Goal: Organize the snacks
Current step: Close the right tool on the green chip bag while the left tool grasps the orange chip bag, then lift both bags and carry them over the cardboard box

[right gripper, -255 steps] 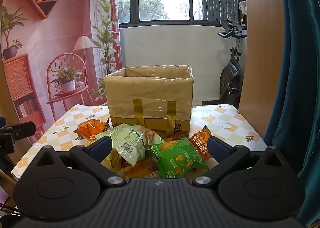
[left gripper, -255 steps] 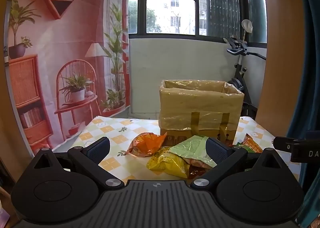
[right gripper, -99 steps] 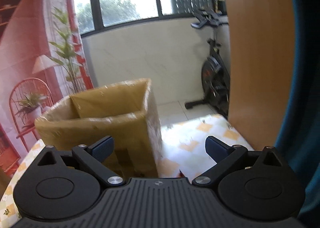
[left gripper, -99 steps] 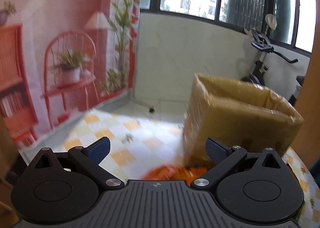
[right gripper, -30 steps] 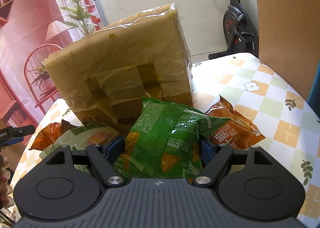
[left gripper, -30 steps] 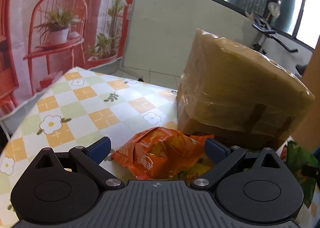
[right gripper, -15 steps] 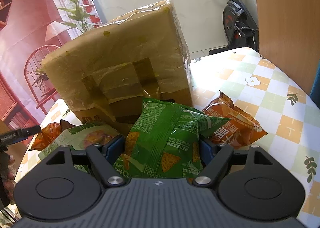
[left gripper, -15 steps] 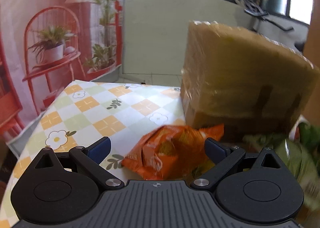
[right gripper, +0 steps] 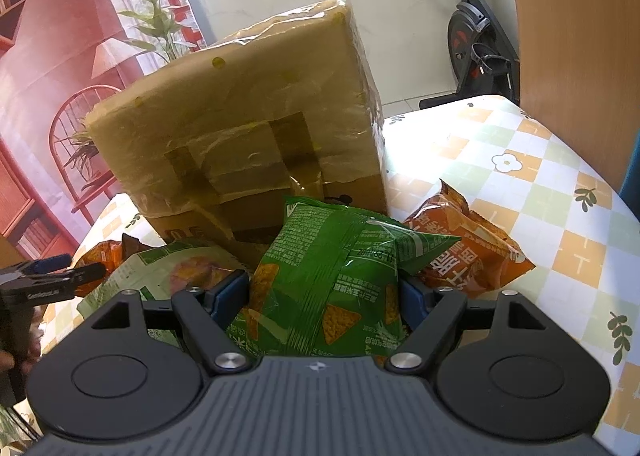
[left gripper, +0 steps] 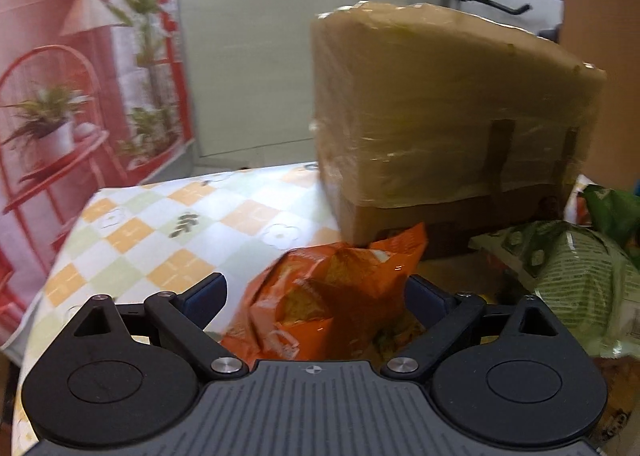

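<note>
A tall cardboard box (left gripper: pixel 448 123) wrapped in plastic stands on the checked table; it also shows in the right wrist view (right gripper: pixel 248 135). My left gripper (left gripper: pixel 316 292) is open with its fingers either side of an orange snack bag (left gripper: pixel 336 296) lying in front of the box. My right gripper (right gripper: pixel 322 292) is shut on a green chip bag (right gripper: pixel 332 276), fingers pressed into its sides. A pale green bag (left gripper: pixel 576 276) lies to the right of the orange one, and it shows in the right wrist view (right gripper: pixel 168 272) too.
Another orange snack bag (right gripper: pixel 468 252) lies right of the green one. The left gripper's fingers (right gripper: pixel 52 276) show at the left edge of the right wrist view. The table's right edge (right gripper: pixel 624 215) is close. An exercise bike (right gripper: pixel 480 43) stands behind the table.
My left gripper has moved forward and lower so the orange bag now lies between its open fingers. My right gripper stays shut on the green bag, almost still.
</note>
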